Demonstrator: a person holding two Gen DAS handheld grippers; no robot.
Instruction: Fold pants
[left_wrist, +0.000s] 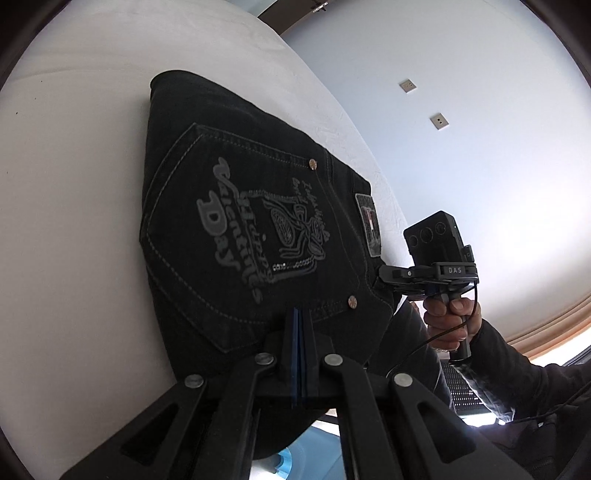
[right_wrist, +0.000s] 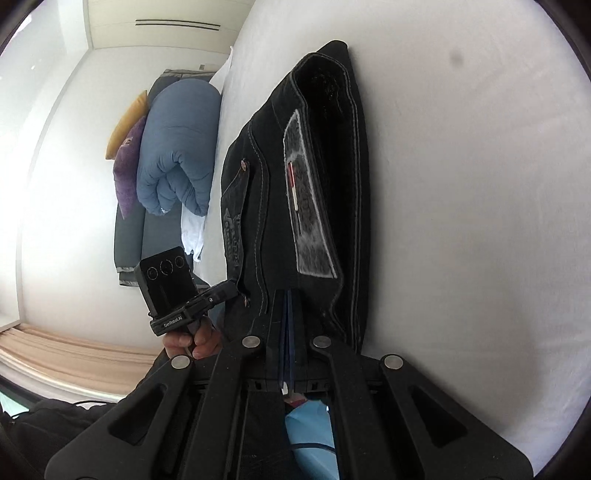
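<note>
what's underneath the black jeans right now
The black jeans lie on a white bed sheet, which shows all around them. Whatever sits directly beneath the denim is covered, so I cannot tell whether anything else is there.

A rolled blue duvet (right_wrist: 177, 147) leans beside purple (right_wrist: 127, 166) and yellow cushions (right_wrist: 125, 122) (two wall sockets (left_wrist: 408, 86) opposite).

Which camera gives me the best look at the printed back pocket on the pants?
The left wrist view: the back pocket faces the camera nearly flat, with its grey lettering, stitching and rivets plain. In the right wrist view the same pocket is seen edge-on, a narrow sliver beside the waistband patch.
</note>
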